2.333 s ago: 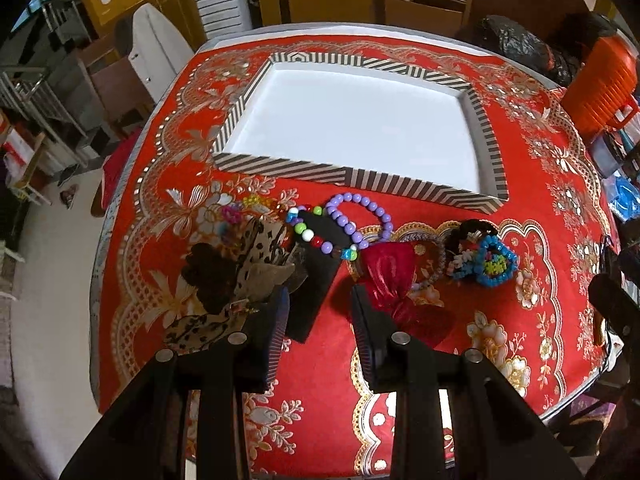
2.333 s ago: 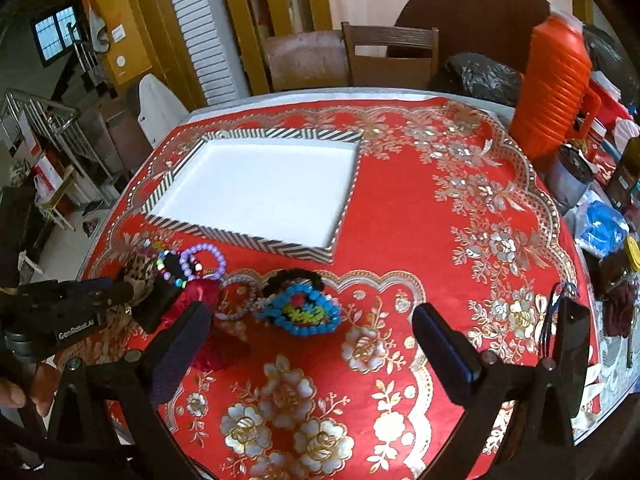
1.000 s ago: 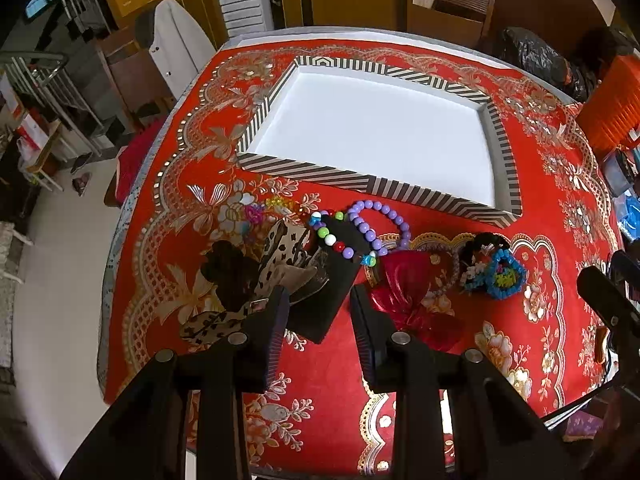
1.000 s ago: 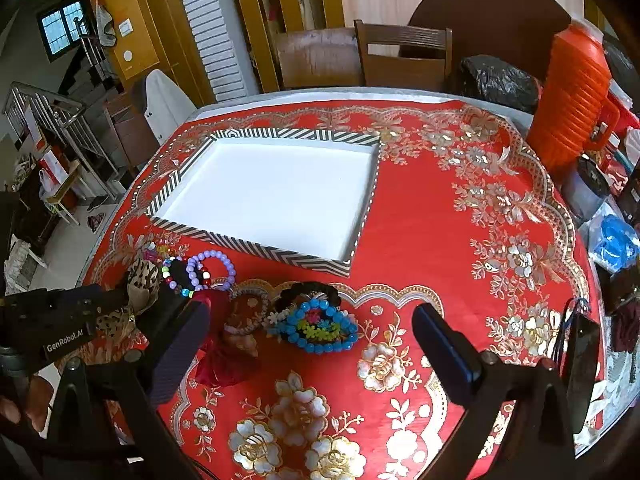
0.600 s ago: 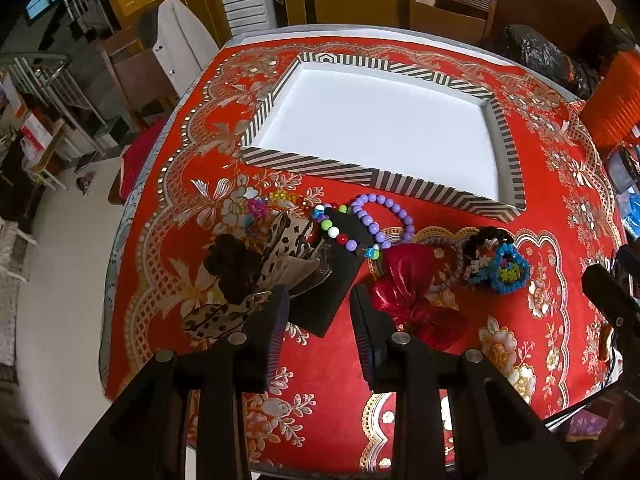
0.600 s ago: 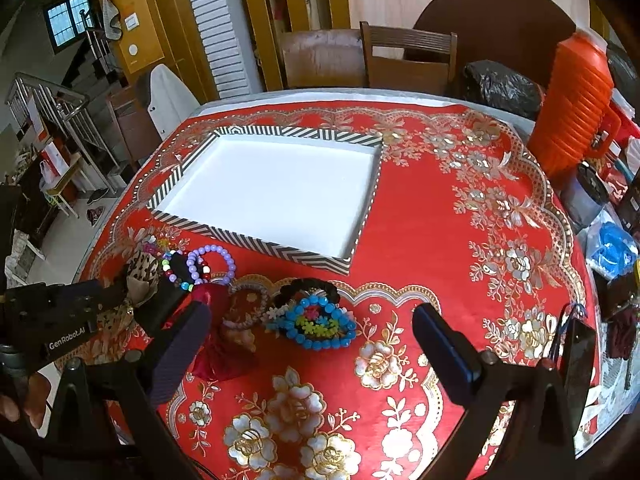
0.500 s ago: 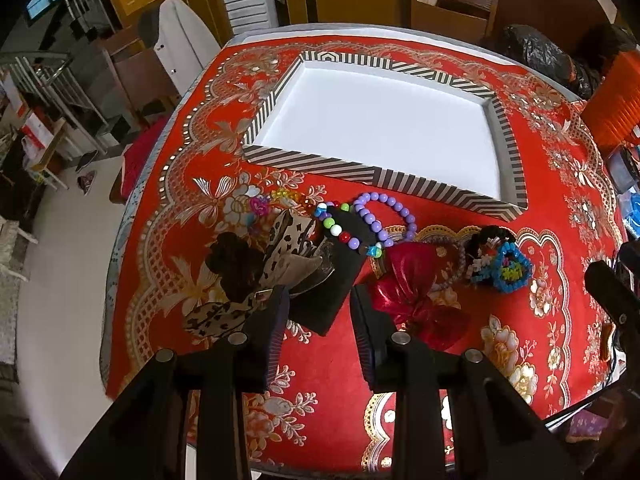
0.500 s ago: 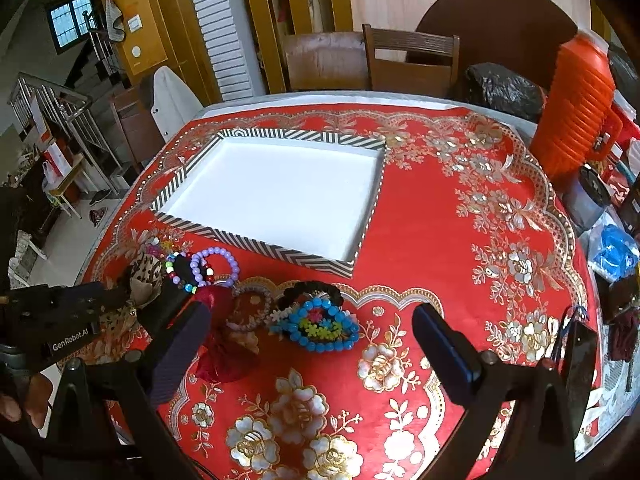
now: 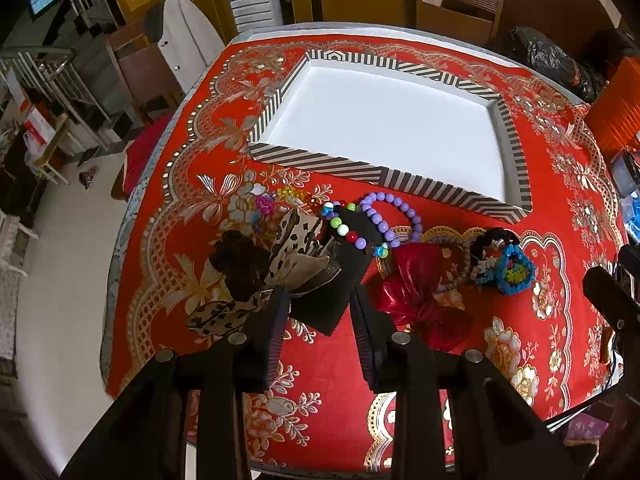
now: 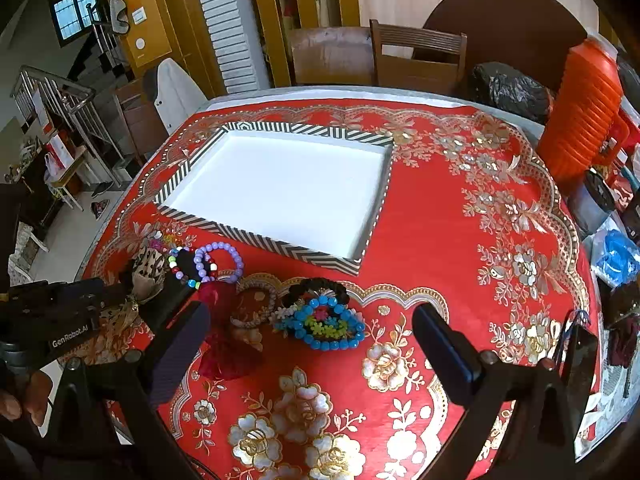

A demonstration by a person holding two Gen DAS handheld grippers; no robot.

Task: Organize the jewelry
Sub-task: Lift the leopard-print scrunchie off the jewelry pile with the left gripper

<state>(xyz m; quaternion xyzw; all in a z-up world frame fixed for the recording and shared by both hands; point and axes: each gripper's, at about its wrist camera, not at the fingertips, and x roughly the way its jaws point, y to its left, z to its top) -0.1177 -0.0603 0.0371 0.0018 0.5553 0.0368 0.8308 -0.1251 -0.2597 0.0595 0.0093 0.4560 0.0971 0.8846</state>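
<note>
My left gripper [image 9: 320, 312] is shut on a black display block [image 9: 340, 276] that carries a multicolour bead bracelet [image 9: 346, 232] and a purple bead bracelet [image 9: 390, 216]. It holds the block just above the red tablecloth, near the striped white tray [image 9: 384, 176]. A leopard-print bow [image 9: 296, 256], a red bow [image 9: 420, 292] and a blue bead heart [image 9: 514, 272] lie beside it. My right gripper [image 10: 312, 344] is open and empty, above the blue bead heart [image 10: 328, 326]. The left gripper and block [image 10: 168, 300] show at the left of the right wrist view.
An orange ribbed jug [image 10: 588, 112] stands at the table's right edge with clutter [image 10: 616, 256] near it. Wooden chairs [image 10: 416, 56] and a black bag [image 10: 508, 92] are behind the table. The tray's white floor [image 10: 288, 188] holds nothing.
My left gripper has carried the black block with its bracelets up and toward the tray. My right gripper has stayed open and drifted slightly.
</note>
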